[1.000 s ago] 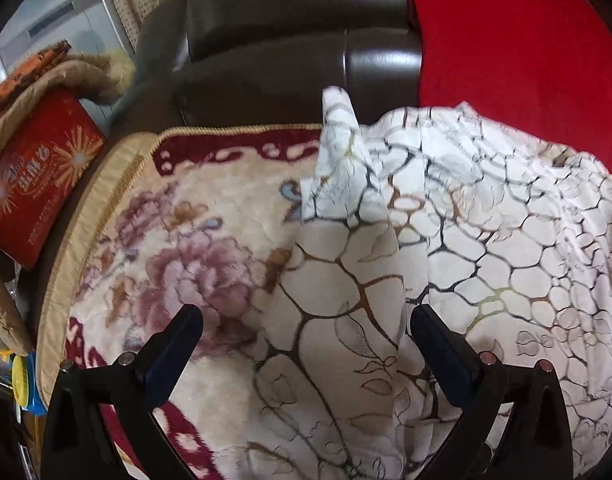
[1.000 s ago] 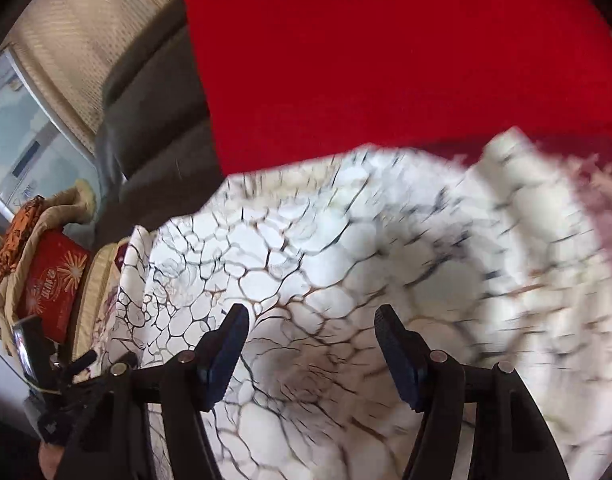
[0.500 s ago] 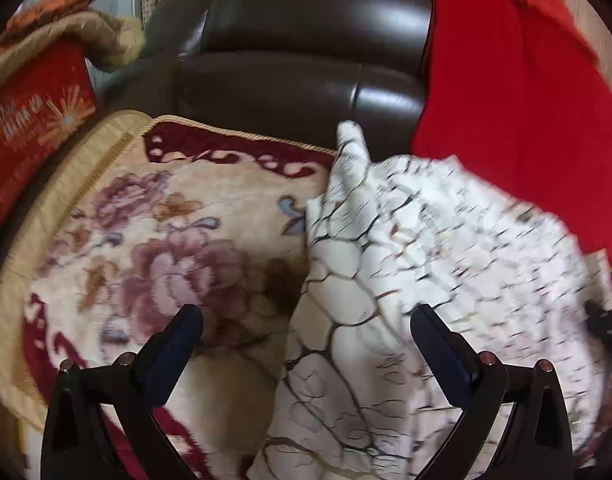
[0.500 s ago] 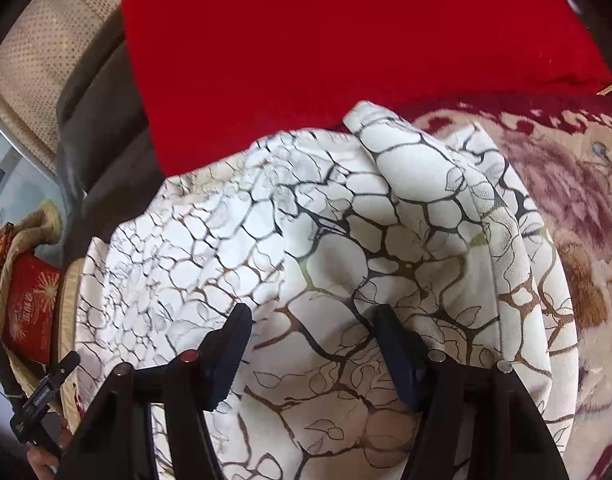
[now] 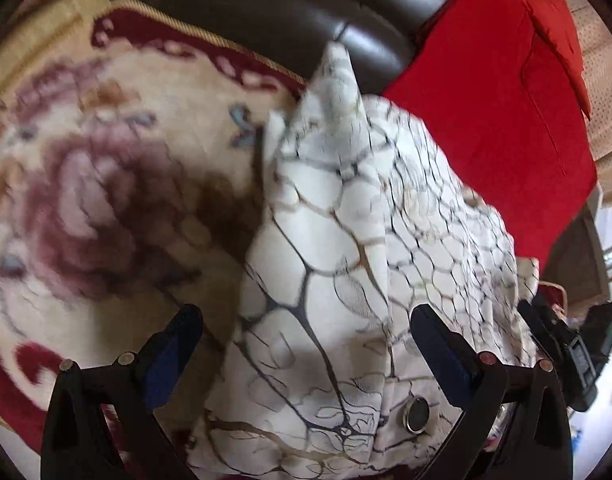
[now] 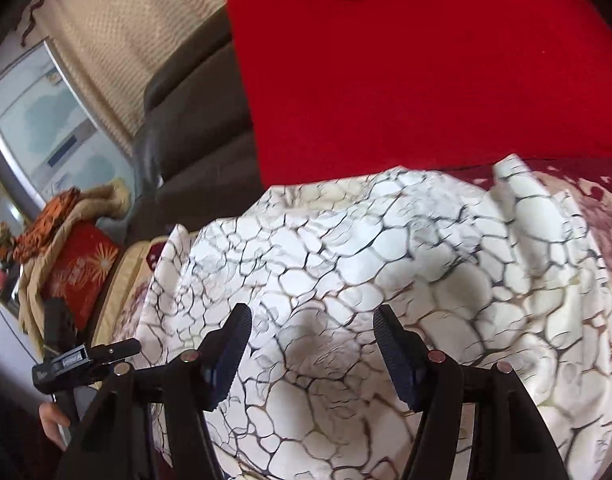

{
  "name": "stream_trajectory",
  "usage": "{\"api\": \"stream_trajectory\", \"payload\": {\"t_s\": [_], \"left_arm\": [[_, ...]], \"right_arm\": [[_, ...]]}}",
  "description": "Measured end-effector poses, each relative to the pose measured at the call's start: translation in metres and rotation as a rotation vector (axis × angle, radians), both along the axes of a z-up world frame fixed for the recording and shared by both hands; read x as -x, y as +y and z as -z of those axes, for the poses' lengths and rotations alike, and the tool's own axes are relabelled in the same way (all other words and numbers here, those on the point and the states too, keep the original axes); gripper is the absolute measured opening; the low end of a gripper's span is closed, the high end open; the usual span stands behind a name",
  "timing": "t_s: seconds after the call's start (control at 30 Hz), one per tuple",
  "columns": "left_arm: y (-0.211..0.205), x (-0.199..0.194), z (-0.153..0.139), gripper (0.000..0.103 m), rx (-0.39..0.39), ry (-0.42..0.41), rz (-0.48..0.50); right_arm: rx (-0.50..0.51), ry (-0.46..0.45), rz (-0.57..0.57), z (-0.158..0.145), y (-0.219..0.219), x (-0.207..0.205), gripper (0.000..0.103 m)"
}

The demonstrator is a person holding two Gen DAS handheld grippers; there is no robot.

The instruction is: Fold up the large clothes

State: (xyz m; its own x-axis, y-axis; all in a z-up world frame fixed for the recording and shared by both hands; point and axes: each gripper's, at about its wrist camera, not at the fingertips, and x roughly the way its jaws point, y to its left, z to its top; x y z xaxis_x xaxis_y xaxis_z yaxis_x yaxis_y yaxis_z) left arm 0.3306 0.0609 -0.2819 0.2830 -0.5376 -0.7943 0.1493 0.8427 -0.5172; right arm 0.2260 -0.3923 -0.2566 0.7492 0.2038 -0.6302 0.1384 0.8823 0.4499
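White crackle-print garment (image 5: 346,240) heaped on floral sofa blanket (image 5: 105,200). Left gripper (image 5: 306,344) has swung down over its buttoned edge; right gripper (image 6: 312,344) hovers. Both fingers wide, empty. Next fold pending.

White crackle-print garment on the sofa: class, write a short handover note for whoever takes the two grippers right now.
Left gripper: open, over the near edge of the white garment, nothing gripped.
Right gripper: open, above the garment's middle, nothing gripped.
Garment: bunched in a heap on the floral blanket, beside the red cloth on the dark sofa.
Done: no neat fold visible.
Left: spread it flat, then fold.
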Motion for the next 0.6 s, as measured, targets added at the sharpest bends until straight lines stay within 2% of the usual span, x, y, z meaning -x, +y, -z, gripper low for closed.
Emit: {"api": "stream_trajectory", "payload": {"t_s": [0.1,0.17,0.23,0.3,0.37,0.47,0.53,0.57,0.6], "left_arm": [[-0.013,0.001,0.012,0.102,0.047,0.069,0.07],[-0.019,0.002,0.012,0.102,0.071,0.053,0.087],[-0.022,0.004,0.009,0.097,0.089,0.036,0.097],[-0.025,0.005,0.008,0.07,0.088,0.019,0.1],[-0.026,0.008,0.008,0.06,0.09,0.012,0.101],[-0.027,0.003,0.007,0.06,0.102,0.005,0.106],[-0.025,-0.001,0.01,0.071,0.119,0.013,0.101],[-0.026,-0.005,0.013,0.083,0.152,0.031,0.096],[-0.028,-0.007,0.016,0.09,0.201,0.05,0.087]], "right_arm": [[-0.004,0.017,-0.007,0.004,0.005,0.0,0.067],[-0.015,0.029,-0.005,0.006,0.004,-0.001,0.067],[-0.04,0.047,0.003,0.011,0.001,-0.001,0.067],[-0.069,0.071,0.008,0.018,-0.001,-0.004,0.067],[-0.09,0.089,0.013,0.024,-0.004,-0.006,0.067],[-0.108,0.113,0.022,0.029,-0.006,-0.007,0.067],[-0.108,0.126,0.025,0.032,-0.006,-0.009,0.067],[-0.107,0.129,0.025,0.033,-0.006,-0.009,0.067],[-0.105,0.133,0.026,0.034,-0.005,-0.01,0.067]]}}
